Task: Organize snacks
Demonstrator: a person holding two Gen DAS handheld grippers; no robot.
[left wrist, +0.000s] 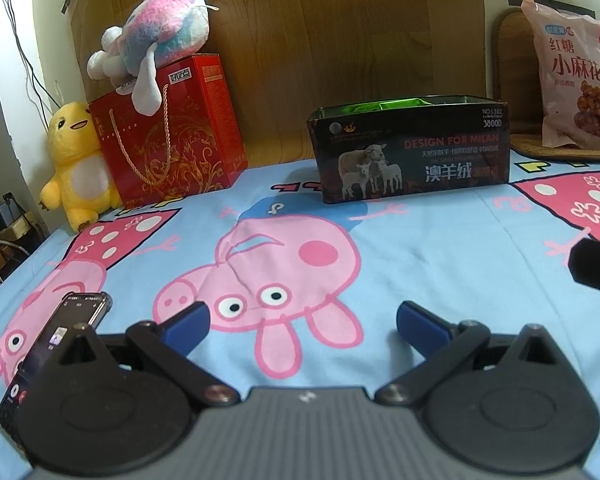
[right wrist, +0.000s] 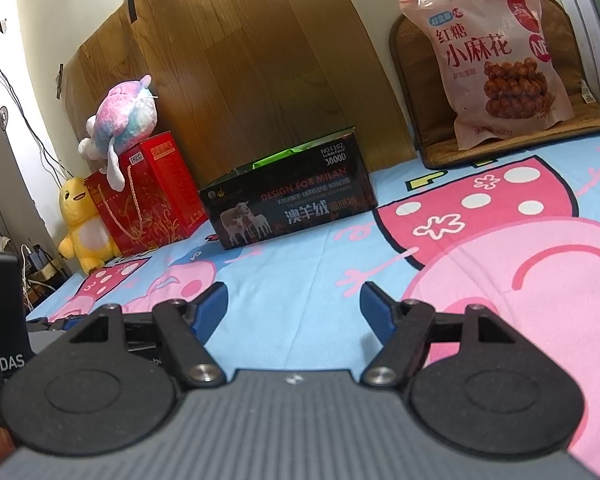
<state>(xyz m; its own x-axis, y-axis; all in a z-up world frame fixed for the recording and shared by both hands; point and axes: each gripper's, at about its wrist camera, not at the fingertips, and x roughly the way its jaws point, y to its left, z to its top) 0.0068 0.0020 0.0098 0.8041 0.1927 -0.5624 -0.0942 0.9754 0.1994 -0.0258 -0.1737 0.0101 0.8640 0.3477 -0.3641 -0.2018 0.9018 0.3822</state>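
At the far left a yellow duck (left wrist: 75,164) sits on the cartoon sheet (left wrist: 440,248), and it touches a red gift box (left wrist: 172,136) just beside it. A pastel plush (left wrist: 160,36) lies on top of this red box. In front of them, near the left gripper (left wrist: 302,322), a phone (left wrist: 58,336) lies on the sheet with its screen lit. The left gripper hangs low over the sheet with its blue fingers (left wrist: 188,322) wide apart and nothing between them. In the middle, against the wooden board (left wrist: 340,32), stands the open black box (left wrist: 412,148); something green (left wrist: 380,105) shows inside it, but what it is I cannot tell. The right gripper (right wrist: 294,306) is also low over the sheet, with fingers apart and empty. At the far right the snack bag (right wrist: 496,60) stands upright on a brown mat (right wrist: 500,140), leaning back, well apart from the black box and from both grippers.
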